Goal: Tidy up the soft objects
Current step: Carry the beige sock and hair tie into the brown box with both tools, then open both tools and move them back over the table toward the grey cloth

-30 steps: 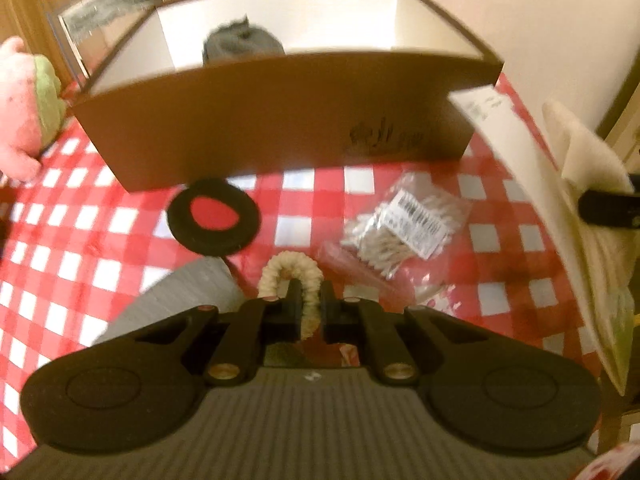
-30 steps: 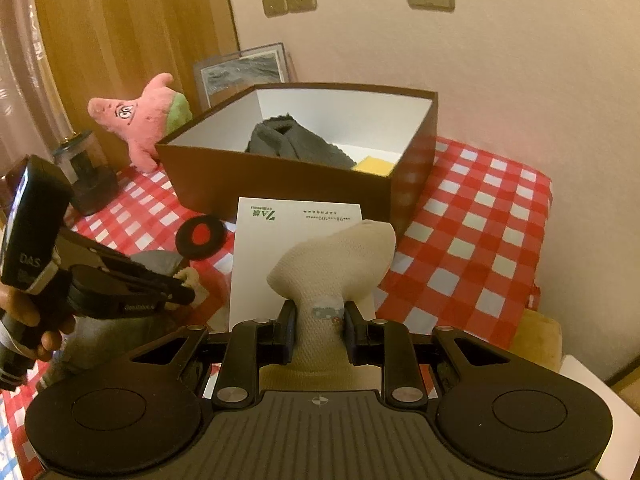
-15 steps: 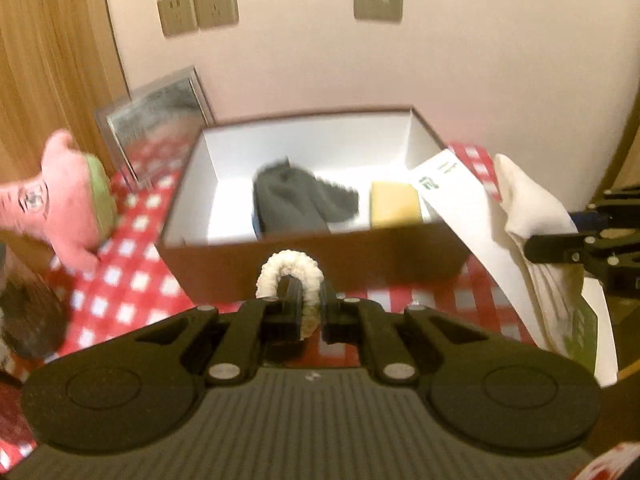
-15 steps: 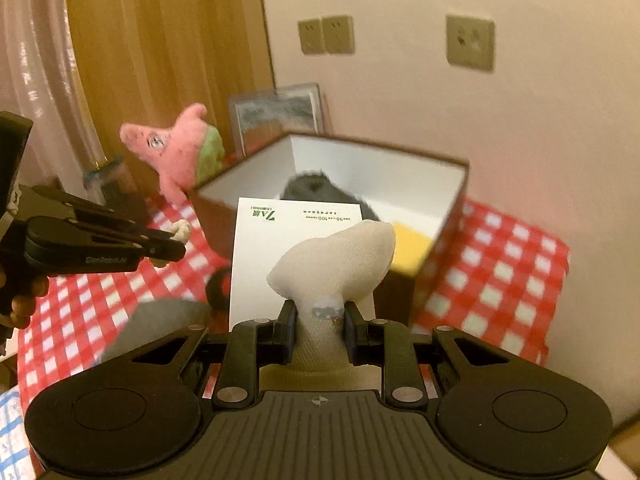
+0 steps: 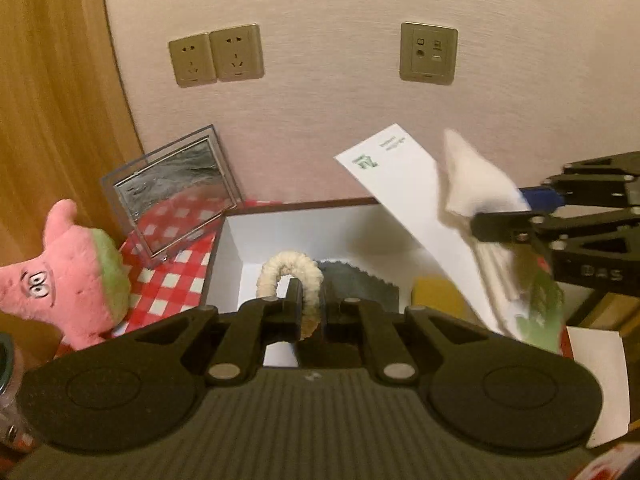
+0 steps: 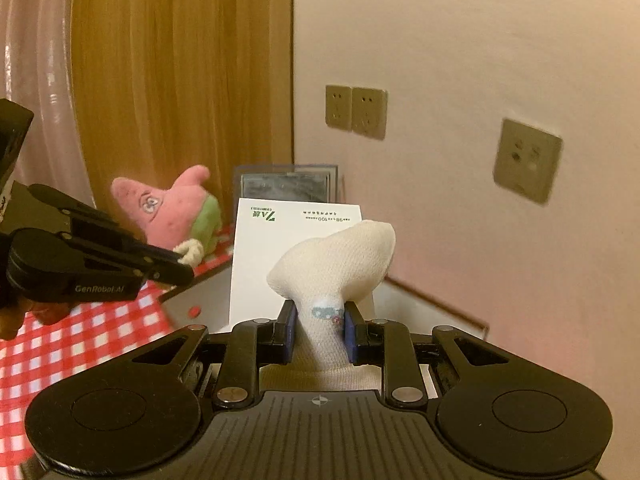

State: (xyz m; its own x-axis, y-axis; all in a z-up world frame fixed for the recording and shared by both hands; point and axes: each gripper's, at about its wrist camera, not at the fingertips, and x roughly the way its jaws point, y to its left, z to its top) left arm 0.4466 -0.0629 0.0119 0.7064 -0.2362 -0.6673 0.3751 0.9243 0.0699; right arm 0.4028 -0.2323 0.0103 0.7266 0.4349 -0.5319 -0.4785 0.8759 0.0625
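Note:
My left gripper [image 5: 310, 304] is shut on a cream fluffy hair tie [image 5: 289, 269], held up over the brown box [image 5: 224, 248] with white inner walls. A dark grey cloth [image 5: 356, 284] and a yellow sponge [image 5: 438, 300] lie inside the box. My right gripper [image 6: 318, 316] is shut on a cream sock [image 6: 336, 264] with a white card [image 6: 276, 248] behind it. In the left wrist view the right gripper [image 5: 500, 222] holds the sock [image 5: 476, 184] and card [image 5: 400, 184] above the box's right side. The right wrist view shows the left gripper [image 6: 176, 264] with the hair tie [image 6: 191, 251] at left.
A pink star plush [image 5: 68, 276] sits left of the box on the red checked tablecloth [image 5: 168, 276]. A clear picture frame [image 5: 176, 192] leans against the wall behind it. Wall sockets [image 5: 216, 58] are above. A wooden panel [image 6: 180, 80] stands at left.
Both grippers have risen and come in over the box with their loads. The tabletop with the black ring and packet has dropped out of the left wrist view, and the wall fills more of both.

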